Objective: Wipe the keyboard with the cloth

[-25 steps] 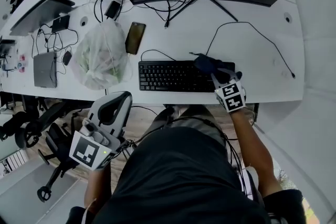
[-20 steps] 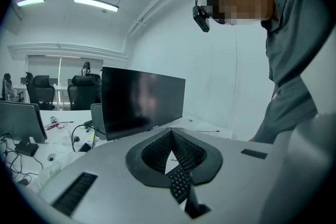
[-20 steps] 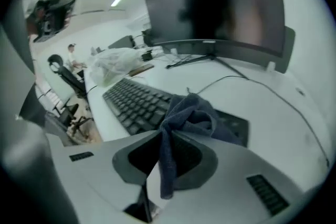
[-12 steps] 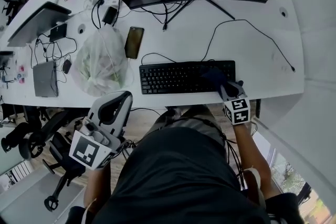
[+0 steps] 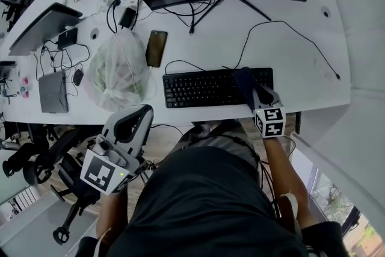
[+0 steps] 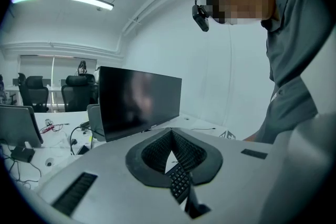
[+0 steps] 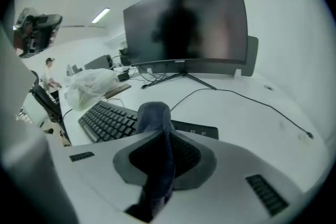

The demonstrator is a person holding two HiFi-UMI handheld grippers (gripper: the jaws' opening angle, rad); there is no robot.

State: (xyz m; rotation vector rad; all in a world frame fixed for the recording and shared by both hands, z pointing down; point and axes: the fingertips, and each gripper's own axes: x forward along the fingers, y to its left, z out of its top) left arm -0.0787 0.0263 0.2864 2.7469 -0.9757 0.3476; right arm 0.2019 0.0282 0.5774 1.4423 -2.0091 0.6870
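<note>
Pinches the dark blue cloth (image 7: 154, 113) in the right gripper (image 5: 260, 95), with the jaws just now drawn tighter on a fold of it and the loose end bunched beyond the tips. Rests that bunch on the right end of the keyboard (image 5: 207, 88), set along the middle of the front edge of the desk (image 5: 301, 45). Holds the left gripper (image 5: 142, 111) clenched on nothing, off the desk, below its front edge and well apart from the keyboard.

Likely to shove the keyboard leftward toward the plastic bag (image 5: 117, 69) on a sideways stroke, with nothing bracing it. Could equally nudge it over the front edge, given the slim margin there. May lose the cloth on a snag between keys, gripped only by a narrow fold. Might press keys or scrape them with the hard tips at too steep a tilt, with so little cloth underneath. Worth minding the thin black cable (image 5: 289, 29) looping from behind the keyboard toward the desk's right edge: easily caught and dragged along.
</note>
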